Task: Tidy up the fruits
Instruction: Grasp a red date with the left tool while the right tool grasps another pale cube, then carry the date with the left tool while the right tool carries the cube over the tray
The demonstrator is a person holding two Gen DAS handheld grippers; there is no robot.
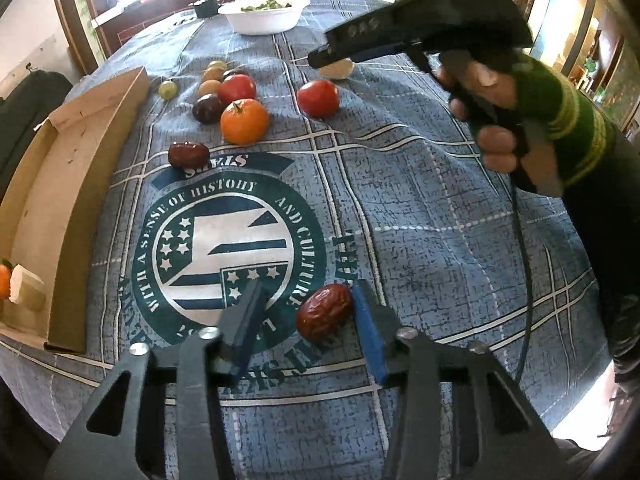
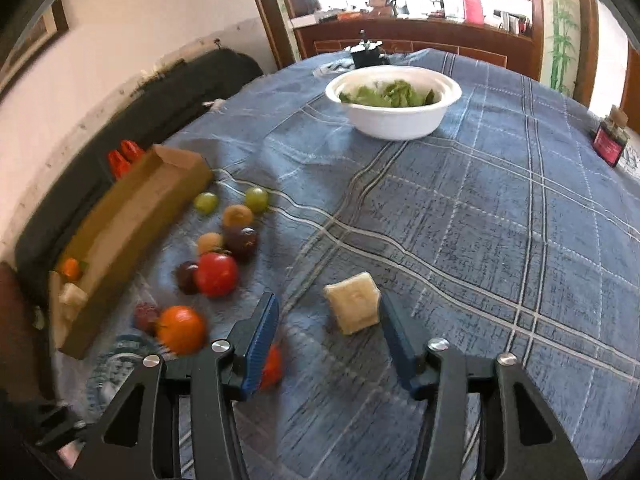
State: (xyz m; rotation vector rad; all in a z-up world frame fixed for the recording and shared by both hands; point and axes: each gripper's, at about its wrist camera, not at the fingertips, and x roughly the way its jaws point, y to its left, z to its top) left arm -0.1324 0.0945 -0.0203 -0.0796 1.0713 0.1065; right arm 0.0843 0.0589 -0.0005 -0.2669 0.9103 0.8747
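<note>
**Date by my left pad, pale chunk by my right**

I am holding my left gripper down over the round emblem on the blue cloth. A wrinkled red date is lying between its pads – touching the right-hand one, with a clear gap to the other – so the pads are not pinching it yet.

I am bringing my right gripper in beyond the emblem, its pads spread. A pale, blocky chunk is sitting between them on the cloth, just against the right-hand pad, not squeezed. My right hand, in a green striped sleeve, is showing in the left view.

Beyond the emblem the loose fruit is lying in a cluster – an orange, two tomatoes, a dark plum, a second date, green grapes. Left of the emblem the cardboard box is lying open, already holding a small orange fruit and a pale piece. Far past the emblem a white bowl of greens is standing.
</note>
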